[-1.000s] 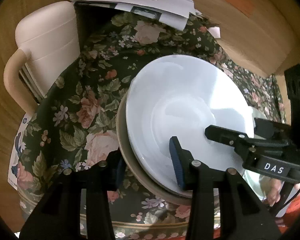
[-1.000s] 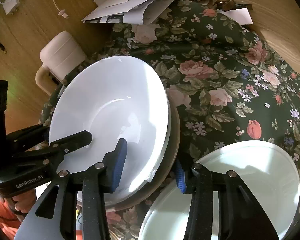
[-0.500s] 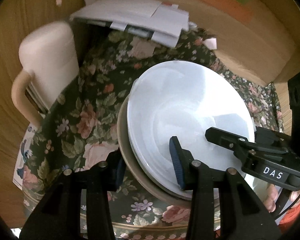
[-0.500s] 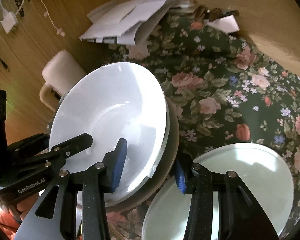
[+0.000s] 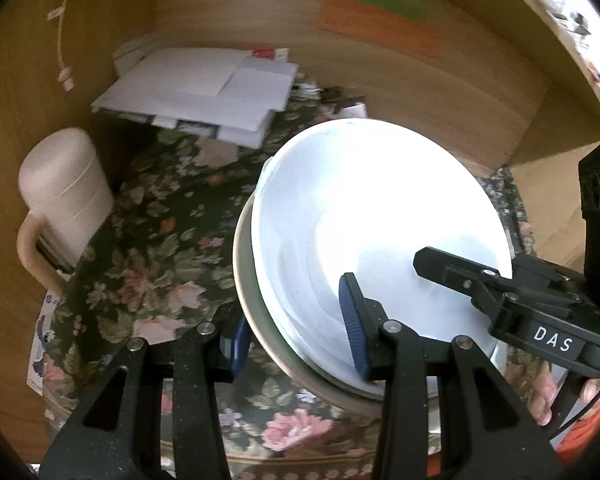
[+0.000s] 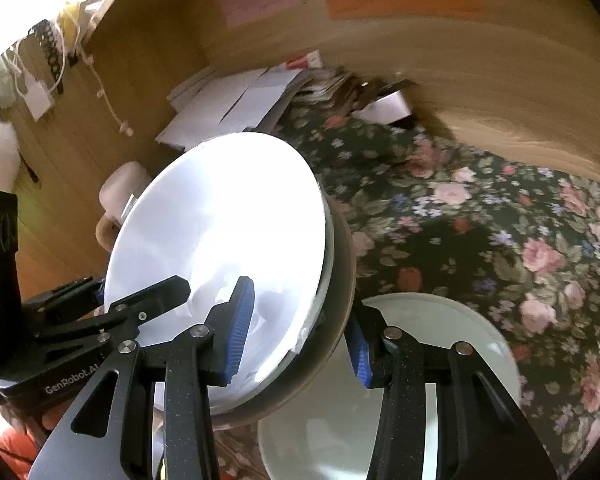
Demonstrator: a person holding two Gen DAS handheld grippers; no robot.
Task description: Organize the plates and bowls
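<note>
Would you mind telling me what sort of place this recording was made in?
Probably a lived-in home, at a table by a wooden wall: a floral tablecloth, a pile of loose papers, and a stack of plates being handled.

white plates [image 5: 372,216]: smooth, glossy, ceramic-looking, glaring in the light
tan bowl [image 6: 342,280]: smooth, dull sheen (stacked under the plates)
pale plate [image 6: 440,340]: near right, glassy, reflective
tablecloth [image 6: 500,232]: printed floral cloth, matt
wall panels [image 6: 460,60]: wood grain, satin
papers [image 5: 204,88]: far left, matt white paper
jug [image 5: 64,192]: cream plastic, matt
finger pads [image 6: 240,320]: blue ribbed rubber on speckled black plastic
</note>
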